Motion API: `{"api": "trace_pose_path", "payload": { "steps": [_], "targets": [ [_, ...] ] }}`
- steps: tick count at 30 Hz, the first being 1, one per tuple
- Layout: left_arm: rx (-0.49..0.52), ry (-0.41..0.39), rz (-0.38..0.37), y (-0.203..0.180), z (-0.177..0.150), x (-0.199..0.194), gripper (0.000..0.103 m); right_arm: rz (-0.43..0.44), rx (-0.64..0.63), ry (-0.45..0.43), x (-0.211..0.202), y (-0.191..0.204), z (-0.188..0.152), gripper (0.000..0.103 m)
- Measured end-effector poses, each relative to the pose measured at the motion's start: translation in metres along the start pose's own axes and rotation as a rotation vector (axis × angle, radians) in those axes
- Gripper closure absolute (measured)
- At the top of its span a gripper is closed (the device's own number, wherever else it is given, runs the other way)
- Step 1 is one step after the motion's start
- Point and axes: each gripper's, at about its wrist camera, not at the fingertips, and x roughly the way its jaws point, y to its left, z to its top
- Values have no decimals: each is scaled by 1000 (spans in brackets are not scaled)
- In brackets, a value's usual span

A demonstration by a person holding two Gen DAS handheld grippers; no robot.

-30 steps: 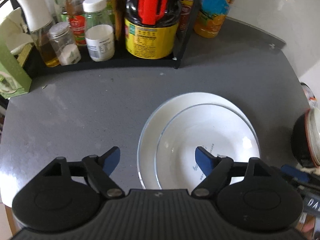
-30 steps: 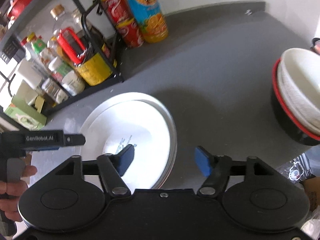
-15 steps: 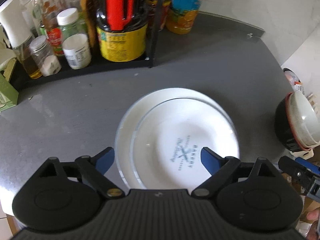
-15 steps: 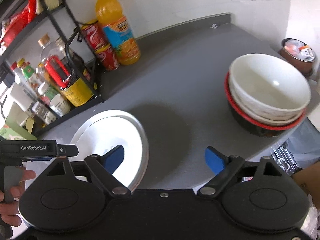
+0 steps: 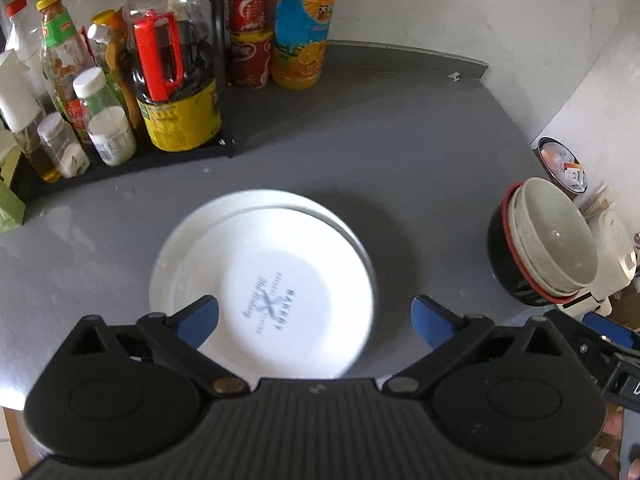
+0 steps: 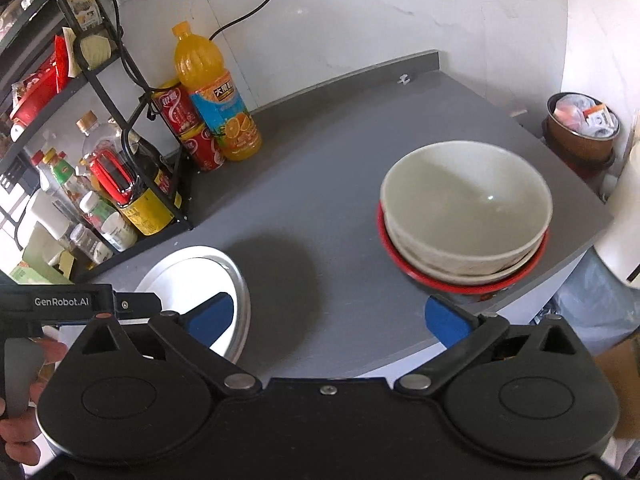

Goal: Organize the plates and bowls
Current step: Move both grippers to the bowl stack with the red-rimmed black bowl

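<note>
While both sets of fingers [image 5: 196, 318] just spread wide, empty: stacked plates [image 5: 260, 276] flat, stacked bowls [image 6: 466, 210] mouth-up.

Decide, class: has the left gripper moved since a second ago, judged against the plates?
Yes. The left gripper has pulled back and up from the stacked plates, its jaws just opening with nothing between them.

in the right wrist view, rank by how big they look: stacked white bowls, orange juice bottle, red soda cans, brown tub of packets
1. Stacked white bowls, nearest the camera
2. Orange juice bottle
3. Red soda cans and brown tub of packets: they look alike in size, so unranked.
</note>
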Motion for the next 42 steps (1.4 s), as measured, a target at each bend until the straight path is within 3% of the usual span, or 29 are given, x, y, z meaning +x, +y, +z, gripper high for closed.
{"api": "trace_pose_path", "payload": {
  "steps": [13, 22, 33, 42],
  "targets": [
    [-112, 14, 29, -60, -22, 3, 1, 48, -32, 10, -8, -66, 8, 0],
    [-165, -3, 37, -99, -23, 20, 2, 27, 9, -18, -12, -116, 19, 0],
    [-191, -27, 50, -148, 8, 43, 3, -1, 54, -49, -1, -169, 60, 0],
    [-184, -8, 37, -180, 41, 69, 4, -10, 73, -5, 32, -198, 80, 0]
  ]
}}
